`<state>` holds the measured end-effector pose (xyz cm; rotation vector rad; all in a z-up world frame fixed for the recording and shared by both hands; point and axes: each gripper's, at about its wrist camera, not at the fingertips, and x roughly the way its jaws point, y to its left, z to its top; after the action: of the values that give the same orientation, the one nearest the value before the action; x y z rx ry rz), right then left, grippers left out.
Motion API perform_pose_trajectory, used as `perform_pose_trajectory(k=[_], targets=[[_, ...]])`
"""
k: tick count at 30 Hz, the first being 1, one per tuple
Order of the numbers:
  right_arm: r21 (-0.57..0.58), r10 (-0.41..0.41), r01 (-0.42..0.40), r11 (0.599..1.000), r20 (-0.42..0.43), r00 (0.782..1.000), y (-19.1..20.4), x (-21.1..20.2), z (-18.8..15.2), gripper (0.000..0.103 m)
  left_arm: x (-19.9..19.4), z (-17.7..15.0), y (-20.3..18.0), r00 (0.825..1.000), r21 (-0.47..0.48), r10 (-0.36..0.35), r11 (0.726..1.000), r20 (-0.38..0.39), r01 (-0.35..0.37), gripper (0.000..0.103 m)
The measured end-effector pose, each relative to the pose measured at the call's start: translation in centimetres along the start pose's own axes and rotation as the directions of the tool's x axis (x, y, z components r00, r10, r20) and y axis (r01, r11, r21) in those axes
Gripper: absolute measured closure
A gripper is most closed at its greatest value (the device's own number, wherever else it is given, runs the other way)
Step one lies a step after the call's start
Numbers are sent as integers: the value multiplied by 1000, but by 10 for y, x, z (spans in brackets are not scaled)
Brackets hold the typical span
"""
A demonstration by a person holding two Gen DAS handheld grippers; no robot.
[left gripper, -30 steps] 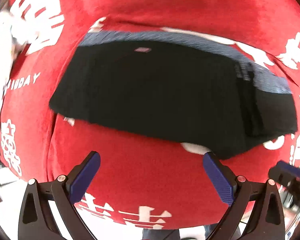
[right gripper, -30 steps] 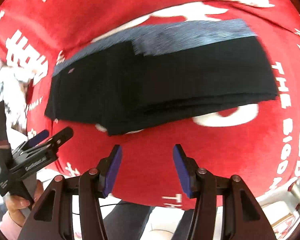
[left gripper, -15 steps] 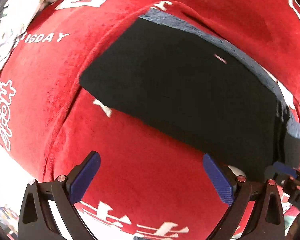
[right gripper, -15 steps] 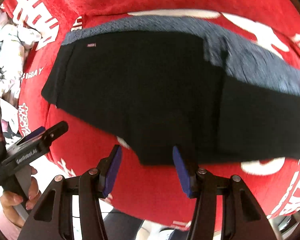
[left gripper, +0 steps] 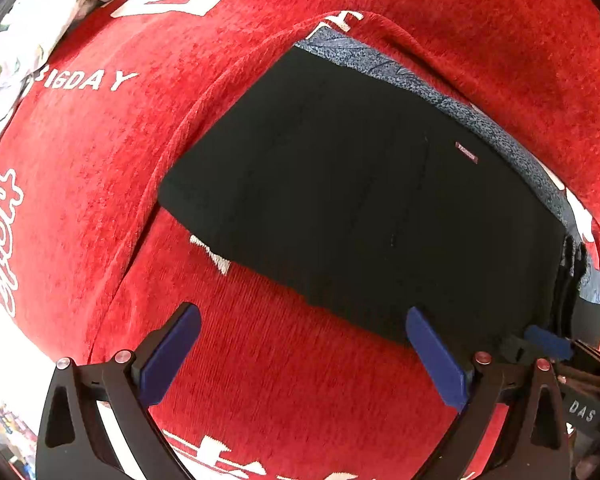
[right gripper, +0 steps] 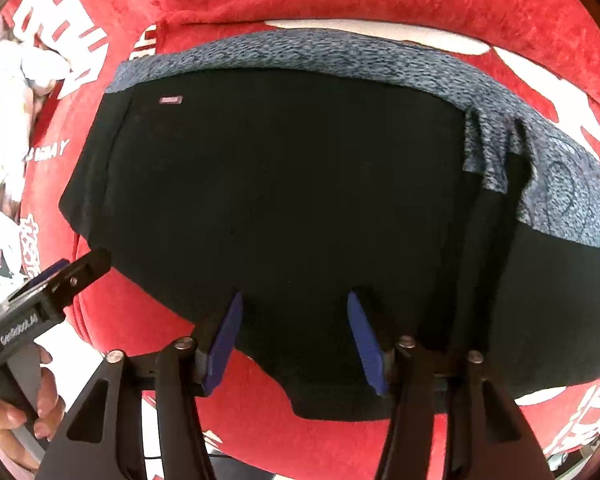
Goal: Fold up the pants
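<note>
Squarely on the red cloth (left gripper: 320, 380) with white lettering lie the pants (right gripper: 284, 208), black and folded into a flat, roughly rectangular stack, with a mottled blue-grey band (right gripper: 340, 56) running along the far edge and a small pale label (right gripper: 170, 100) near the far left corner. At the right side of the stack several folded layers show as stepped edges. The right gripper (right gripper: 296, 340) points down at the near edge of the pants; its blue pads (right gripper: 224, 344) stand apart, the jaws having just been opening, and the black fabric lies beneath and between them without being pinched. The left gripper (left gripper: 300, 356) hangs over the bare red cloth just off the near edge of the pants (left gripper: 360, 208), its blue pads (left gripper: 168, 360) spread wide with nothing between them. In the right wrist view the left gripper's tip reaches toward the stack's near left corner, and the person's hand (right gripper: 16, 412) grips its handle. Crumpled white patterned fabric (left gripper: 52, 12) sits beyond the red cloth at the far left.
</note>
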<state>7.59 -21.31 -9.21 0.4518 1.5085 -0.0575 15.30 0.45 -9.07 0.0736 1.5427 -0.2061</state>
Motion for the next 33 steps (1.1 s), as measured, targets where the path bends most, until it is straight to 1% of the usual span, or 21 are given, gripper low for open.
perform_pose_trajectory(k=[4,7,9,12,14,17,18,20,21,22,23,24,27,31,32,33], targets=[[-23,5,-6,1000,-2,1000,5,3,0,35,1,10,3,1000,6,-15,1000,12,15,0],[-17,19,-19,1000,1,1000,8,6,2,34,-1,22,20,995,-17,-96,995,33,96,0],[-9,32,-32,999,3,999,6,6,2,34,-1,30,36,984,-56,-172,983,44,175,0],[2,55,-55,998,3,998,-2,3,0,34,3,40,58,950,-106,-309,944,49,312,0],[4,66,-66,998,2,998,-5,2,0,34,11,42,70,916,-138,-398,906,43,400,0],[4,72,-72,997,1,997,-7,1,-1,34,24,39,71,876,-187,-481,857,40,480,0],[1,73,-73,997,1,997,-12,-1,-4,34,26,38,70,868,-196,-494,848,46,493,0],[-5,74,-74,997,3,997,-12,-2,-5,33,25,36,62,860,-194,-506,839,66,509,0],[-10,76,-76,997,4,997,-10,0,-3,31,26,41,59,856,-191,-511,836,73,515,0],[-15,76,-76,997,6,997,-9,0,-3,31,29,45,56,857,-192,-510,836,74,515,0],[-19,73,-73,997,7,997,-8,0,-4,31,30,41,51,859,-193,-507,838,74,511,0],[-24,70,-69,997,8,998,-5,2,-3,30,32,43,48,863,-188,-499,842,81,505,0],[-31,62,-62,998,7,998,-2,3,-2,30,31,41,39,867,-162,-490,851,95,499,0],[-31,63,-63,998,7,998,-1,4,-2,30,32,43,39,863,-163,-494,847,109,506,0],[-32,63,-63,998,6,998,-1,4,-2,30,30,41,42,863,-174,-493,845,113,506,0],[-33,64,-63,997,5,998,-1,4,-2,30,26,38,50,859,-182,-499,839,117,512,0]])
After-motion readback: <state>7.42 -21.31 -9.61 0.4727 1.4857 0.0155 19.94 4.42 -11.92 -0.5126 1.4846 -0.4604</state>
